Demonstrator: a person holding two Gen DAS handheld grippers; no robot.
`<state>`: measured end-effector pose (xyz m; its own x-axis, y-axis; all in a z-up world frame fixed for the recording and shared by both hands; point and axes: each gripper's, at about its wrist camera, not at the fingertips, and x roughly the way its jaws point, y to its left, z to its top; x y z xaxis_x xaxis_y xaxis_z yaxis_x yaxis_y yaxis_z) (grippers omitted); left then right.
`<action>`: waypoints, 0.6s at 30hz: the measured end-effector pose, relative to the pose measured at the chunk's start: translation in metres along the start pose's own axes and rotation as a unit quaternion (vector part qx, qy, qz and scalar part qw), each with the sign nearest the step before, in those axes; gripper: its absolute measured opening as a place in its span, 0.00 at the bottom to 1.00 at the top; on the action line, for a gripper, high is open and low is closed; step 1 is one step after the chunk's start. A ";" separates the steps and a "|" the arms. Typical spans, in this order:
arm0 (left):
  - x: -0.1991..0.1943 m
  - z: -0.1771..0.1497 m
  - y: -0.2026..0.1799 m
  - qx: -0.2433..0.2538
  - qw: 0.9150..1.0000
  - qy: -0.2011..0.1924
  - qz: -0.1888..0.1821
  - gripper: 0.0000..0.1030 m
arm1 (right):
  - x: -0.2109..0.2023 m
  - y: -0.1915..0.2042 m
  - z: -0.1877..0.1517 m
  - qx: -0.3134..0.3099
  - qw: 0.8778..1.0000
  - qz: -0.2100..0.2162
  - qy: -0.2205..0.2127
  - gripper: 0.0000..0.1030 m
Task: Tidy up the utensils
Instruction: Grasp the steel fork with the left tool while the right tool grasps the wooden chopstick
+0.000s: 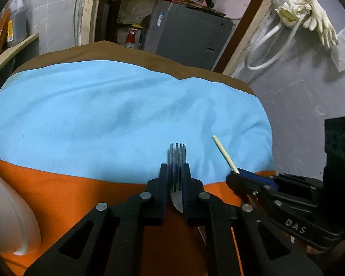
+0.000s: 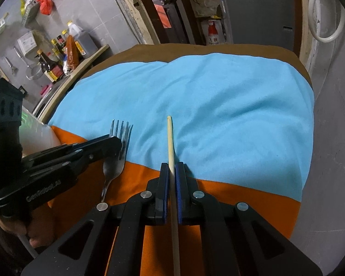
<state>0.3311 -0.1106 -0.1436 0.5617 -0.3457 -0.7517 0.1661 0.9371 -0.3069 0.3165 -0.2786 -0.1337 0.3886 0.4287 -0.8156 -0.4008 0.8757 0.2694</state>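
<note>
My left gripper (image 1: 175, 169) is shut on a metal fork (image 1: 177, 154), tines pointing forward over the blue cloth (image 1: 103, 115). In the right wrist view the left gripper (image 2: 117, 146) and the fork (image 2: 119, 135) show at the left. My right gripper (image 2: 171, 169) is shut on a pale wooden chopstick (image 2: 170, 138) that points forward over the blue cloth (image 2: 218, 105). In the left wrist view the right gripper (image 1: 235, 176) and the chopstick (image 1: 224, 153) show at the right. Both are held over the seam between blue and orange cloth (image 1: 69, 188).
A white container (image 1: 9, 211) stands at the left on the orange cloth; it also shows in the right wrist view (image 2: 38, 135). A shelf with sauce bottles (image 2: 55, 64) lies far left. A grey appliance (image 1: 191, 34) stands beyond the table. The table's right edge (image 2: 308, 138) drops to grey floor.
</note>
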 end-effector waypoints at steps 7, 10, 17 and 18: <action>0.009 -0.001 -0.002 -0.009 0.999 0.031 -0.027 0.04 | 0.003 0.003 0.006 -0.010 1.000 -0.005 0.012 0.03; 0.011 -0.001 -0.004 -0.007 0.999 0.040 -0.028 0.03 | 0.004 0.006 0.009 -0.014 1.000 -0.011 0.022 0.03; -0.005 -0.008 -0.008 -0.012 1.000 0.019 -0.019 0.02 | 0.002 0.009 0.005 -0.009 1.000 -0.021 0.008 0.02; -0.012 -0.010 -0.010 -0.006 1.000 0.006 -0.015 0.02 | -0.001 0.009 0.002 -0.002 1.000 -0.011 -0.008 0.02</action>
<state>0.3147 -0.1166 -0.1377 0.5469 -0.3745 -0.7488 0.1729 0.9256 -0.3367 0.3138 -0.2713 -0.1293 0.4099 0.4132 -0.8131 -0.3947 0.8841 0.2503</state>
